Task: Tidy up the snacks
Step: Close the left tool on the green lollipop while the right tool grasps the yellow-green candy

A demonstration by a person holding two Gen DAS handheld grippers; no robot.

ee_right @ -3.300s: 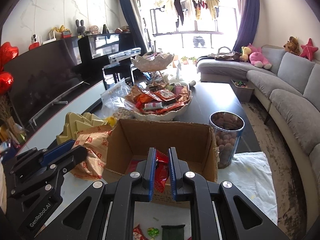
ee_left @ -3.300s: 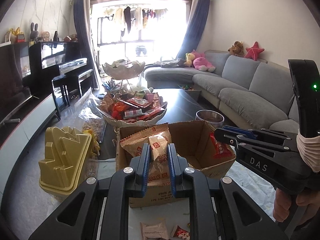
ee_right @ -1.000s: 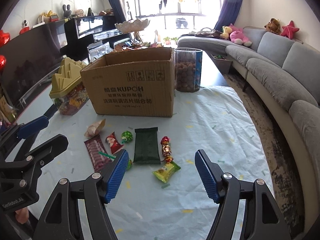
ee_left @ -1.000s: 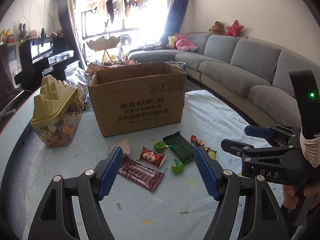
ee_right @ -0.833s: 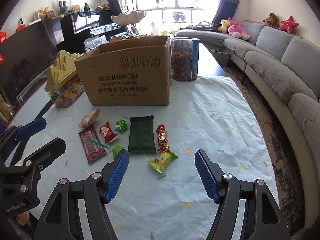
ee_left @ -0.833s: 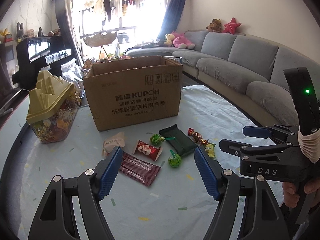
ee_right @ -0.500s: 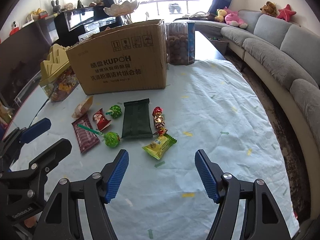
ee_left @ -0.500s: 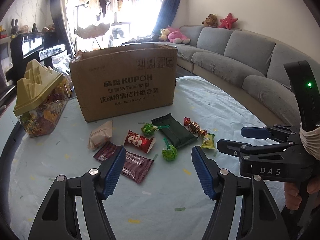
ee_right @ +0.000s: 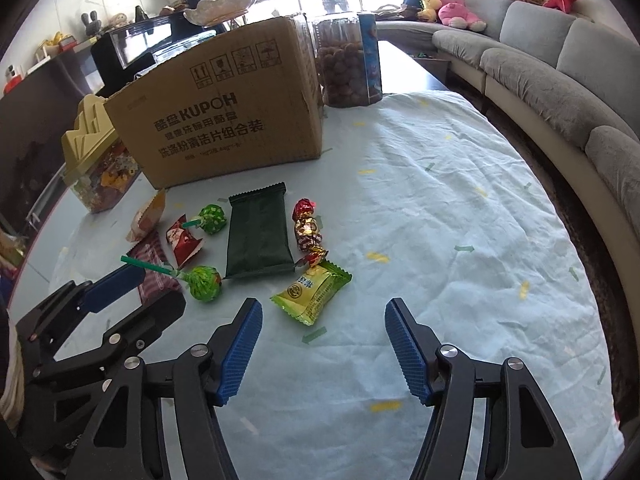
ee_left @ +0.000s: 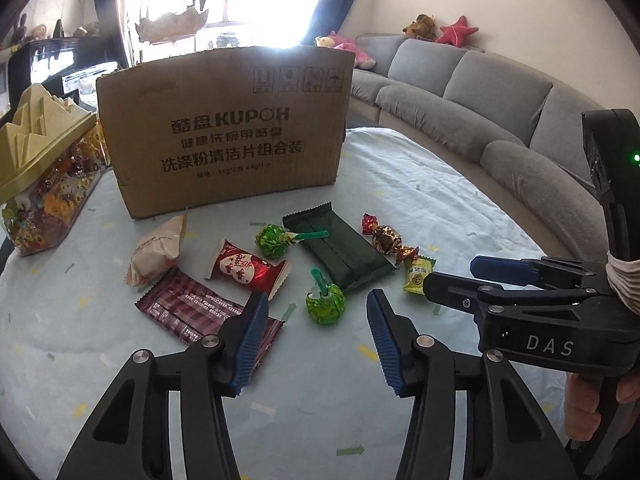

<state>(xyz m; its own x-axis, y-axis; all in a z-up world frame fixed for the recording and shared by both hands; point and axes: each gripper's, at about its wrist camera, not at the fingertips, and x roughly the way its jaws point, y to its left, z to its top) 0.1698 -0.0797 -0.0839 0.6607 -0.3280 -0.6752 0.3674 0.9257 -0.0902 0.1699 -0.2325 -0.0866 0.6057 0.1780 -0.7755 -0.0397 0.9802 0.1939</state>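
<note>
Progress: While both tools hung empty above the cloth-covered surface [ee_right: 460, 184], the sorting looked unfinished; nine wrapped snacks lay loose in front of the cardboard box [ee_left: 224, 128], and none was in a grip.
Done so far: cannot be told from these views, since the box's inside was hidden by its front wall.
Left to do: by judgement, every loose piece had yet to be lifted into the box or a jar.
Left tool [ee_left: 314, 342]: spread wide, holding nothing, poised low just short of the near green lollipop [ee_left: 325, 303].
Right tool [ee_right: 322, 346]: spread wide, empty, with the yellow-green candy packet [ee_right: 312, 290] just ahead of its left finger.
Where the snacks were: clustered on the surface between the box and the tools, the dark green bar [ee_right: 258, 236] in the middle.
Dark green bar, axis: long side ran from the box toward the tools, lying flat.
Near green lollipop, axis: head toward the right tool, stick [ee_right: 146, 266] pointing away to the left in the right view.
Far green lollipop [ee_left: 273, 240]: stick lay over the bar's far end.
Maroon striped bar [ee_left: 200, 308]: flat, slanting under the left tool's left finger.
Twisted foil candies [ee_right: 308, 230]: strung in a line beside the bar, parallel to it.
Red heart packet [ee_left: 244, 267]: beside the beige packet [ee_left: 154, 252], nearer the box.
Neighbours: a yellow-lidded candy jar [ee_left: 40, 172] stood left of the box and a clear jar of brown balls [ee_right: 348, 64] at its right corner.
</note>
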